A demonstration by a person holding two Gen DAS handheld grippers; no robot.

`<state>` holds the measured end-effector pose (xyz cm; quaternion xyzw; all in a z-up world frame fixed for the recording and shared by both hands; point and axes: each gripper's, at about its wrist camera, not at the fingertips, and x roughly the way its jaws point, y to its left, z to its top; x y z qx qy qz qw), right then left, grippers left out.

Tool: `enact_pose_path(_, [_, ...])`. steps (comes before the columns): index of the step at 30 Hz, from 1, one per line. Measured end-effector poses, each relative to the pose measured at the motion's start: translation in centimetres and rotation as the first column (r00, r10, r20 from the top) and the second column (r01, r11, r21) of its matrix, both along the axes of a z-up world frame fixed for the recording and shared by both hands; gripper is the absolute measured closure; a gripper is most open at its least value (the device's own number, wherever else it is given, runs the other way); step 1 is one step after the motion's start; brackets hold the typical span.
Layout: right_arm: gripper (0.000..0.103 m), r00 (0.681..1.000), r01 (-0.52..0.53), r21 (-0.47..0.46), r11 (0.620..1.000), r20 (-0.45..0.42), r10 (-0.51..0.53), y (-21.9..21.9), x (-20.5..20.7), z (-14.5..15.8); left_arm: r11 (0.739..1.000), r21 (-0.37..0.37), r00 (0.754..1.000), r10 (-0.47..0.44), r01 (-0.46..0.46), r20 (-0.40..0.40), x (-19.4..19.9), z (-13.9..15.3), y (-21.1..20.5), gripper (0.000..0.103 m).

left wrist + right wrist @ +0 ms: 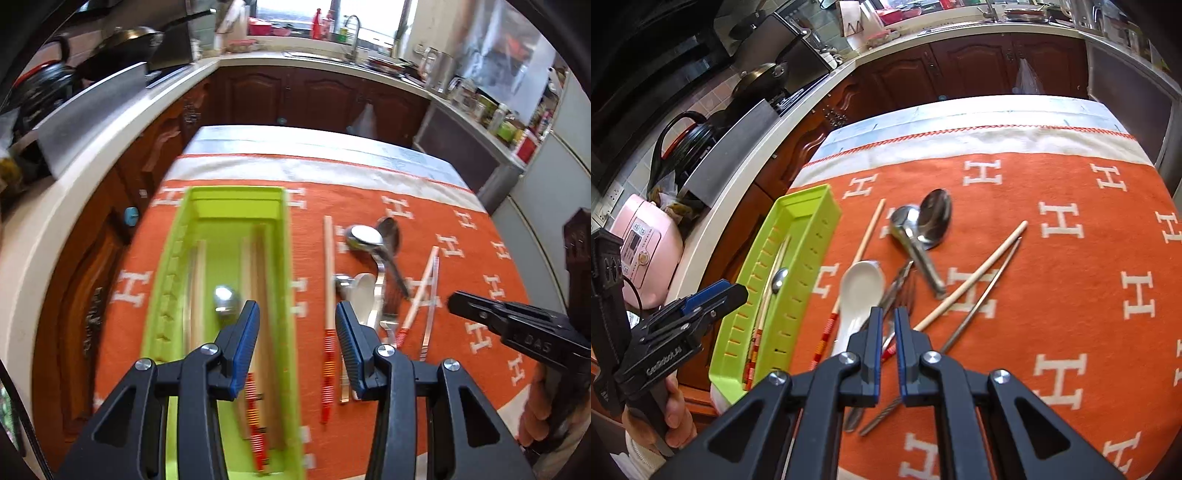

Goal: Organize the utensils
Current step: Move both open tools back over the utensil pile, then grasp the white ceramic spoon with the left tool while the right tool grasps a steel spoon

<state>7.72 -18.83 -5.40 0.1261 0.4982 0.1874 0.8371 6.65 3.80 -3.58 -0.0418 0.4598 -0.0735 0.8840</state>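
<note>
Over the lime-green utensil tray [168,280], your left gripper [295,332] hangs with its jaws apart and nothing between them; wooden chopsticks [258,280] and a small metal spoon [225,301] already lie inside. Beside the tray, on the orange tablecloth [1071,258], your right gripper [886,339] has its jaws together, empty, above the loose pile: a white ceramic spoon [858,291], two steel spoons [919,225], a fork [905,291] and scattered chopsticks [975,277].

Chopsticks [258,413] and a spoon [225,300] are lying in the green tray [291,332]; more spoons [932,218], a fork [905,295] and chopsticks [975,277] are lying scattered beside it.
</note>
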Motion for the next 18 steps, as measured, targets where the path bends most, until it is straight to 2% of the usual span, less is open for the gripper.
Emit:
enact_pose_path(8, [0.097,1.000,-0.022,0.026,0.999,0.011,0.021,-1.5,1.5,-0.9,0.994,-0.058,0.994,-0.096,0.093,-0.053,2.5,-2.5,-3.4,0.062])
enact_pose_path(11, [0.097,1.000,-0.024,0.045,0.999,0.001,0.024,-1.8,1.7,-1.6,0.991,-0.062,0.990,-0.123,0.119,-0.065,3.5,-3.5,-4.3,0.067])
enact_pose_path(18, [0.096,0.999,-0.030,0.087,0.996,-0.022,0.032,-2.5,2.3,-2.9,0.990,-0.013,0.984,-0.142,0.141,-0.111,5.5,-5.7,-6.0,0.070])
